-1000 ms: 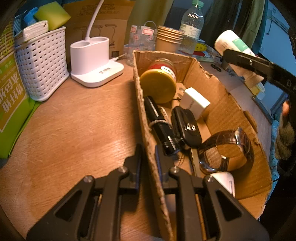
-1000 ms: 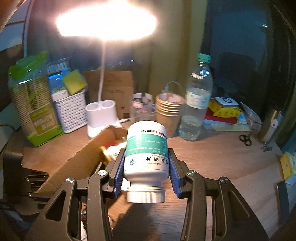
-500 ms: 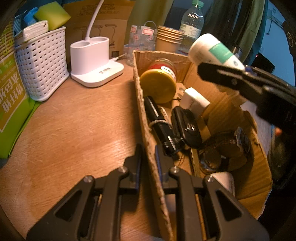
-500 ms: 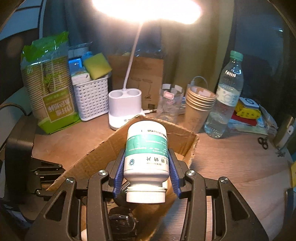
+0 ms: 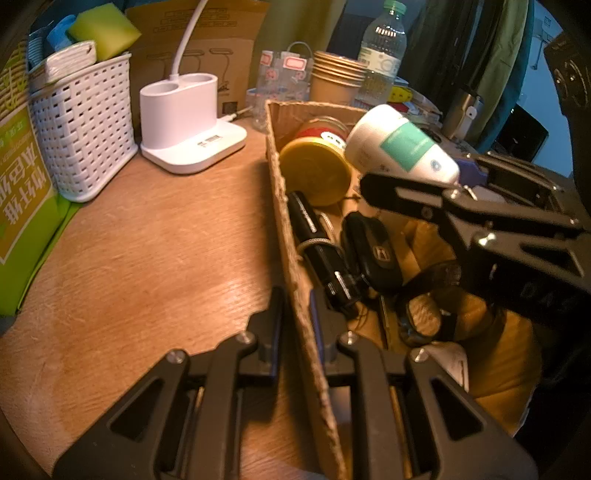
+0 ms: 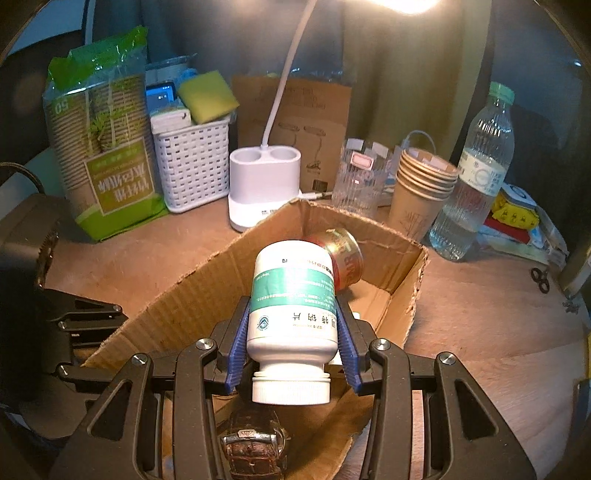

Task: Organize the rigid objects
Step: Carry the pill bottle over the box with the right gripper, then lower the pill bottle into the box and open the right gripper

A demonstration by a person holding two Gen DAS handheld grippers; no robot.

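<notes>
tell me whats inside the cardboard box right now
Inside the cardboard box: a yellow-lidded jar, black flashlight, black key fob and leather-strap watch. The pill bottle hides more.

One open brown cardboard box [image 5: 291, 206] holds one lying jar with yellow lid [image 5: 314, 175], two black oblong gadgets [image 5: 319, 251], and one brown-strap wristwatch [image 6: 255, 448]. One white pill bottle with green label [image 6: 293, 306] hangs above. Behind: one stack of brown paper cups [image 6: 421, 192], one clear plastic water bottle [image 6: 476, 173], one white lattice basket [image 5: 83, 133].

We see a wooden desk [image 6: 480, 314] filling the lower frame, a lit lamp [image 6: 406, 3] glaring at top, and a dark curtain [image 6: 406, 74] behind.
</notes>
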